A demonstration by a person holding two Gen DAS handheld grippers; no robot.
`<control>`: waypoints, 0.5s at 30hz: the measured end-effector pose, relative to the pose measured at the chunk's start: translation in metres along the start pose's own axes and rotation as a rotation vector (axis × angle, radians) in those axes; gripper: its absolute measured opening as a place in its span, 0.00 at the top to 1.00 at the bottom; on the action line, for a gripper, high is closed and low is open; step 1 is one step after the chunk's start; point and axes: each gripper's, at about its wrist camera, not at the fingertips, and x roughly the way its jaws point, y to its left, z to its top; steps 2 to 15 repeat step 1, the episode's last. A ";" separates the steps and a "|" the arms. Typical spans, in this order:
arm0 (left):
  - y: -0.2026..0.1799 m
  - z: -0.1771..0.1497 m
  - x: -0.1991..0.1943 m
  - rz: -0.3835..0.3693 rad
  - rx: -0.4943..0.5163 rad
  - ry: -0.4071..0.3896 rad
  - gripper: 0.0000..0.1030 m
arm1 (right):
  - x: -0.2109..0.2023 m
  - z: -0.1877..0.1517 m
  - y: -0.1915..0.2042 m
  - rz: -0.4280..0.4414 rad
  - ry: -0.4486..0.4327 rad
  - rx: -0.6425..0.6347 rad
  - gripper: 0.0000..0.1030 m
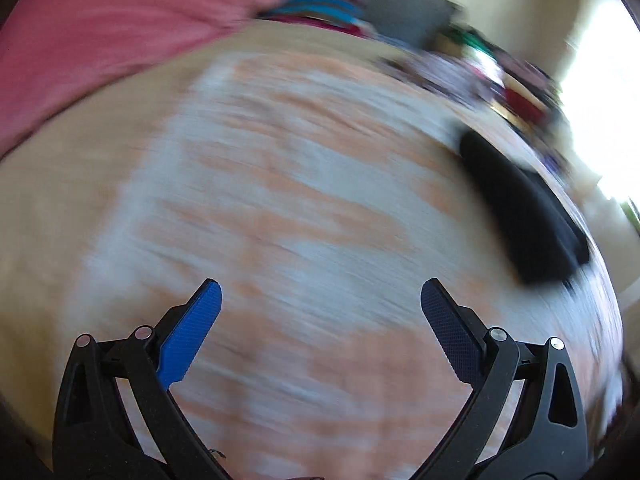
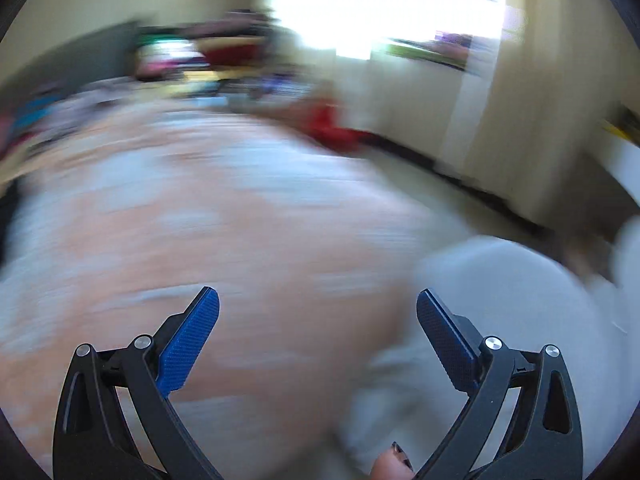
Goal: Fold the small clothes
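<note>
Both views are heavily motion-blurred. My left gripper is open and empty above an orange-and-white patterned bed cover. A dark folded garment lies on the cover to its upper right. A pink cloth lies at the far left. My right gripper is open and empty over the same cover. A pale grey-white cloth lies under and beside its right finger.
A pile of colourful clothes sits along the far edge of the bed and also shows in the right wrist view. A red item lies by the bed's far right edge. A bright window and cream wall stand beyond.
</note>
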 end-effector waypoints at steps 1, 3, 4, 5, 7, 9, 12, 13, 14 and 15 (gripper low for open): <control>0.025 0.013 0.000 0.033 -0.043 -0.005 0.09 | 0.022 0.006 -0.041 -0.088 0.039 0.068 0.04; 0.025 0.013 0.000 0.033 -0.043 -0.005 0.09 | 0.022 0.006 -0.041 -0.088 0.039 0.068 0.04; 0.025 0.013 0.000 0.033 -0.043 -0.005 0.09 | 0.022 0.006 -0.041 -0.088 0.039 0.068 0.04; 0.025 0.013 0.000 0.033 -0.043 -0.005 0.09 | 0.022 0.006 -0.041 -0.088 0.039 0.068 0.04; 0.025 0.013 0.000 0.033 -0.043 -0.005 0.09 | 0.022 0.006 -0.041 -0.088 0.039 0.068 0.04; 0.025 0.013 0.000 0.033 -0.043 -0.005 0.09 | 0.022 0.006 -0.041 -0.088 0.039 0.068 0.04; 0.025 0.013 0.000 0.033 -0.043 -0.005 0.09 | 0.022 0.006 -0.041 -0.088 0.039 0.068 0.04; 0.025 0.013 0.000 0.033 -0.043 -0.005 0.09 | 0.022 0.006 -0.041 -0.088 0.039 0.068 0.04; 0.025 0.013 0.000 0.033 -0.043 -0.005 0.09 | 0.022 0.006 -0.041 -0.088 0.039 0.068 0.04; 0.025 0.013 0.000 0.033 -0.043 -0.005 0.09 | 0.022 0.006 -0.041 -0.088 0.039 0.068 0.04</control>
